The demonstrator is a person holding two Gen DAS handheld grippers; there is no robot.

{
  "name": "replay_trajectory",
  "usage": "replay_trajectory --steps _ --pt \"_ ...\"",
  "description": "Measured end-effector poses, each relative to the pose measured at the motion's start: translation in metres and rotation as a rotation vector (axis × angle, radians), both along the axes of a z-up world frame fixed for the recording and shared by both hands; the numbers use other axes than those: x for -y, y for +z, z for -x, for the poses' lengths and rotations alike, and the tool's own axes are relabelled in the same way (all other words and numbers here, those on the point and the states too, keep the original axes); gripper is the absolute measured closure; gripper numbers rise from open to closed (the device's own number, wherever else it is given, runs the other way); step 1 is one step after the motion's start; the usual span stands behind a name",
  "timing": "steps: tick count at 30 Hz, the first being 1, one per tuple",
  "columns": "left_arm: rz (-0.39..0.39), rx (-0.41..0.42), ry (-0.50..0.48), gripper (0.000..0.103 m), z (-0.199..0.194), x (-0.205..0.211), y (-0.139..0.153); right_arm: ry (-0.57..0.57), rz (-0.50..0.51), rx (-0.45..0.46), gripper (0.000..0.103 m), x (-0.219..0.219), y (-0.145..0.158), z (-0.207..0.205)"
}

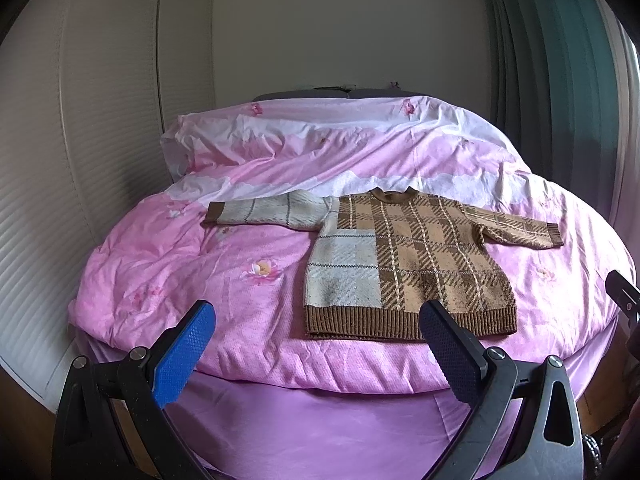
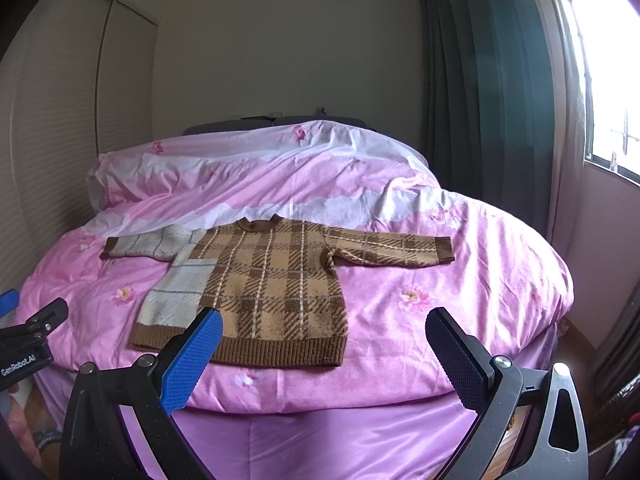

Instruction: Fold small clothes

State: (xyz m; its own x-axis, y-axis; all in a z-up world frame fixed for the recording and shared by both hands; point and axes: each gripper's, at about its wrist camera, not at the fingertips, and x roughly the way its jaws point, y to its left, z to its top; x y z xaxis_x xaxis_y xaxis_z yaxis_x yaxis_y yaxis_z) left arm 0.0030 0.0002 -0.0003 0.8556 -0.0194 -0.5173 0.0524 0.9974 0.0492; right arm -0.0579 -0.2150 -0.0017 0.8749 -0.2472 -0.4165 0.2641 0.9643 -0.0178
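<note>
A small brown and cream plaid sweater (image 1: 404, 264) lies flat on the pink duvet (image 1: 224, 292), front up, both sleeves spread out sideways and the ribbed hem toward me. It also shows in the right wrist view (image 2: 264, 284). My left gripper (image 1: 318, 320) is open and empty, held above the near edge of the bed, its right finger (image 1: 448, 356) in front of the hem. My right gripper (image 2: 324, 326) is open and empty too, just short of the hem's right half. The left gripper's body shows at the left edge of the right wrist view (image 2: 32, 336).
The bed fills the room's middle with a rumpled pink and white duvet (image 2: 460, 288) and a purple sheet (image 2: 320, 440) hanging over the near edge. White wardrobe doors (image 1: 80, 160) stand at the left, dark green curtains (image 2: 480, 100) and a bright window (image 2: 608, 80) at the right.
</note>
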Motion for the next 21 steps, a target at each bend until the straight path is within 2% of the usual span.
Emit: replay_trajectory --steps 21 --pt "0.015 0.006 0.003 0.0 -0.0007 -0.0054 0.0019 -0.008 -0.002 0.005 0.0 0.0022 -0.0002 -0.001"
